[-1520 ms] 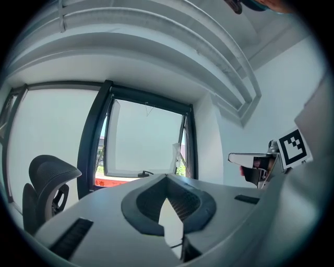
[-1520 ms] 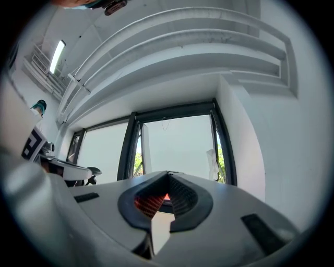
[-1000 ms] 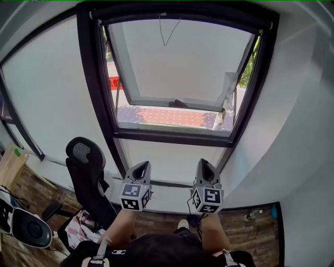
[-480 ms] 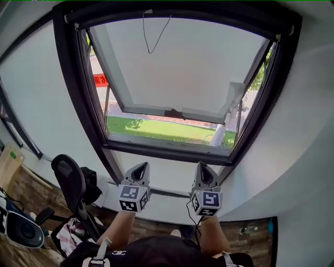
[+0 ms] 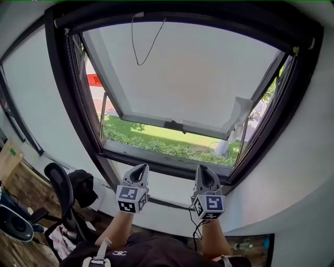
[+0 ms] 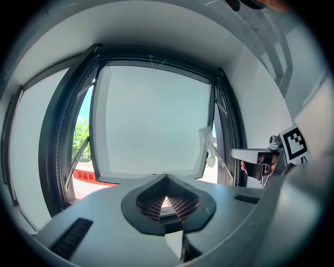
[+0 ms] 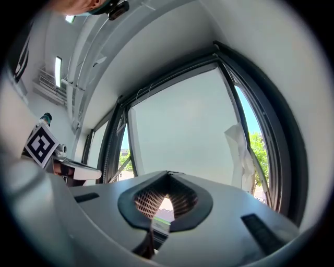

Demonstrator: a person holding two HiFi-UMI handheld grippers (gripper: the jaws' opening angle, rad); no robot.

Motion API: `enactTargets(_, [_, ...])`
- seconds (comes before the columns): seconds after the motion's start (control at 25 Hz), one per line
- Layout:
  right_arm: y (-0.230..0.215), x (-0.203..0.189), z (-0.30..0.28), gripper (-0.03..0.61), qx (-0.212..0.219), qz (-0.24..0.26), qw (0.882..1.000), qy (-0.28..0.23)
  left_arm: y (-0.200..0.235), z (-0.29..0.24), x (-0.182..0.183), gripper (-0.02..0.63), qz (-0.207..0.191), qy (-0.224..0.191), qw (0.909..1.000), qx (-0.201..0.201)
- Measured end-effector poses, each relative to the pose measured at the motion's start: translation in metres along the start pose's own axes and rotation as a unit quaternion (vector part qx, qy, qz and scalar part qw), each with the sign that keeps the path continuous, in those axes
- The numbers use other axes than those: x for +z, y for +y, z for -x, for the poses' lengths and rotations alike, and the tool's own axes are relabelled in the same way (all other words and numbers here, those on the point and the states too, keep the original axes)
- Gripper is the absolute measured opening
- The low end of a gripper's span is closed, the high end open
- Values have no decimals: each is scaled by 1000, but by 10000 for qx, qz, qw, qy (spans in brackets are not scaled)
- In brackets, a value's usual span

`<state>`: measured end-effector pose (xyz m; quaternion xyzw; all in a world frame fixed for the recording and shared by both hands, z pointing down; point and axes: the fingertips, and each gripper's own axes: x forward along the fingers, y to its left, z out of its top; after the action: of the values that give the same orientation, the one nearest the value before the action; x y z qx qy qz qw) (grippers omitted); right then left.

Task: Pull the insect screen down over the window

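Note:
The window (image 5: 180, 88) has a dark frame, and its frosted sash is tilted outward. A dark roller housing (image 5: 172, 11) runs along the frame's top, and a thin black pull cord (image 5: 136, 49) hangs in a loop from it. Both grippers are held level side by side below the window's lower rail. My left gripper (image 5: 140, 167) is shut with nothing in it, and so is my right gripper (image 5: 202, 169). In the left gripper view the closed tips (image 6: 166, 178) point at the sash (image 6: 156, 120), with the cord (image 6: 156, 63) high above. The right gripper view shows its closed tips (image 7: 168, 174) below the pane.
A black office chair (image 5: 58, 183) with a dark bag stands at lower left. A white sill (image 5: 162, 201) runs under the window. A crumpled white sheet (image 5: 239, 112) hangs at the sash's right stay. White walls close in on both sides.
Both grippers have moved forward toward the window, which now fills more of the head view. The chair has slid toward the left edge. Both jaws stayed shut.

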<state>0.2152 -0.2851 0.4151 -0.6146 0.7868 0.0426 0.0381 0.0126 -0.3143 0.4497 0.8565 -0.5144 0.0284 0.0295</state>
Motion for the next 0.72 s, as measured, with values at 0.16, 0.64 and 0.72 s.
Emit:
enactTargets(0.16, [-7,-1,-13,5,-172,66,9998,-35,16,-17,0,11,-111,29,9999,18])
enactTargets(0.64, [6,-4,-33,14,-55,1467,9872,625,51,-28,14,104,-2458,248,9685,-327])
enactTargets(0.72, [11,-5,-35,124,227,1885,9775,916,55,-30,18,177,-2797,286,9589,-389])
